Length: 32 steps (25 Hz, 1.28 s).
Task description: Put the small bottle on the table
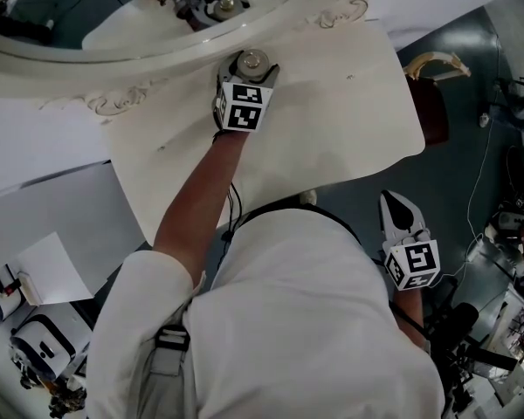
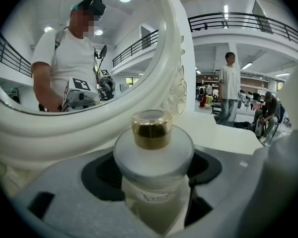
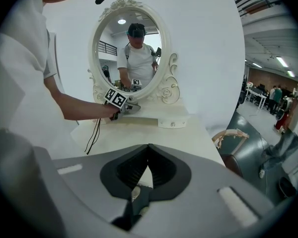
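Your left claw point(image 1: 249, 66) is clamped on the small bottle point(image 2: 153, 150) (frosted body, gold cap); it stands upright over the back of the white tabletop point(image 1: 341, 112), just beside the mirror point(image 1: 113, 55) frame; your right claw point(image 1: 395, 204) is closed on nothing, off the tabletop's near edge by your waist.

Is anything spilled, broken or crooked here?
Nothing stands out. The small bottle sits upright in the left gripper, gold cap on, close to the mirror frame; the right gripper hangs shut and empty.
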### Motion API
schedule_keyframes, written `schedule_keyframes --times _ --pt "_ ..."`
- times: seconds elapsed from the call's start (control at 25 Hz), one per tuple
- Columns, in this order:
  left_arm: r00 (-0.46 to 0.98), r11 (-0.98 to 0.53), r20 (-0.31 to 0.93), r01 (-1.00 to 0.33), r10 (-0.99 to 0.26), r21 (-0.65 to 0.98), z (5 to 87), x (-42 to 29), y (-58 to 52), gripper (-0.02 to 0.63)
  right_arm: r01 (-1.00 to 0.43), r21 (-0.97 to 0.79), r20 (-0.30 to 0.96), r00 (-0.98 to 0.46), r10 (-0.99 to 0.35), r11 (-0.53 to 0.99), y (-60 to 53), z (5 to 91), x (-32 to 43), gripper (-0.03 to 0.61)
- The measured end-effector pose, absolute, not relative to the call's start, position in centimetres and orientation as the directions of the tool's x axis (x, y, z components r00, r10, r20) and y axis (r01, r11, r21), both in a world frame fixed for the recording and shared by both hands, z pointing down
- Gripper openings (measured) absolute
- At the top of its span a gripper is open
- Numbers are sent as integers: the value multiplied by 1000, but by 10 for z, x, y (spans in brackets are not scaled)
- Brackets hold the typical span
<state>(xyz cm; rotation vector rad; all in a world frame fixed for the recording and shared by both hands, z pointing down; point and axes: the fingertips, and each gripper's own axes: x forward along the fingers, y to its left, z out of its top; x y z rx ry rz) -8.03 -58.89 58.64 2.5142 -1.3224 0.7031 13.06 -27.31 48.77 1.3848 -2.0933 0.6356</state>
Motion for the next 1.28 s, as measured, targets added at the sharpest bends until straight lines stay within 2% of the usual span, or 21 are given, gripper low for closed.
schedule_keyframes --times 0.44,1.0,1.12,1.28 --pt "444 -527 485 -849 -754 -42 577 -86 -572 380 -916 -99 652 -354 -670 388 -266 491 138 2" --pt "355 -441 469 -894 -809 -84 538 -106 -512 380 -858 -120 592 -466 -658 500 -257 488 151 2" --pt "341 -424 471 -902 -813 -80 532 -104 -491 353 -838 -125 576 -497 -649 531 -254 489 158 2" --pt "357 -426 482 -904 -800 -38 526 -91 -453 273 -817 -132 568 -527 -632 562 -242 491 167 2"
